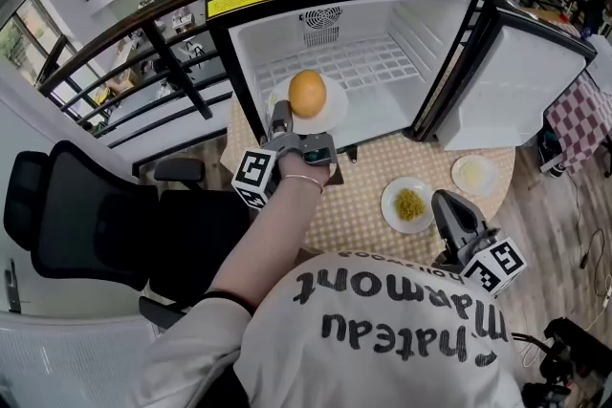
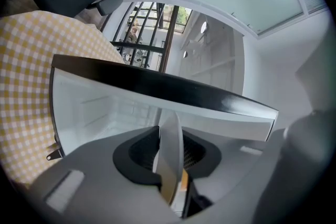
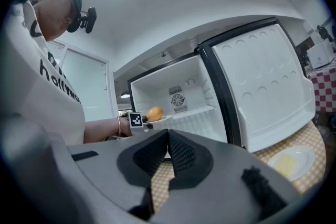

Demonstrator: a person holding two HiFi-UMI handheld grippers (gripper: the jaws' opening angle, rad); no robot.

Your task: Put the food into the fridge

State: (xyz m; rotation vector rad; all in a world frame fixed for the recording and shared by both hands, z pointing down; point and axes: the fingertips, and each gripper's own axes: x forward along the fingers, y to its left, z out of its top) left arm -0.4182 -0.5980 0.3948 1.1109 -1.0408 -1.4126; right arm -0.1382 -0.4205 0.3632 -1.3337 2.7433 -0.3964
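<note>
An orange (image 1: 307, 93) sits on a white plate (image 1: 330, 115) at the front left of the open fridge (image 1: 382, 62), over its wire shelf. My left gripper (image 1: 279, 124) reaches into the fridge from the front. In the left gripper view the plate's rim (image 2: 170, 155) stands edge-on between the jaws of the left gripper (image 2: 170, 165), which is shut on it. Whether the plate rests on the shelf I cannot tell. My right gripper (image 1: 449, 210) hangs low at the right, near the table's front edge. The right gripper (image 3: 168, 136) is shut with nothing in it, and its view shows the orange (image 3: 155, 113).
The fridge door (image 1: 516, 81) stands open to the right. On the yellow checked table (image 1: 354, 196) lie a plate of yellow food (image 1: 409, 204) and a plate with pale food (image 1: 474, 174). A black office chair (image 1: 86, 215) stands at the left.
</note>
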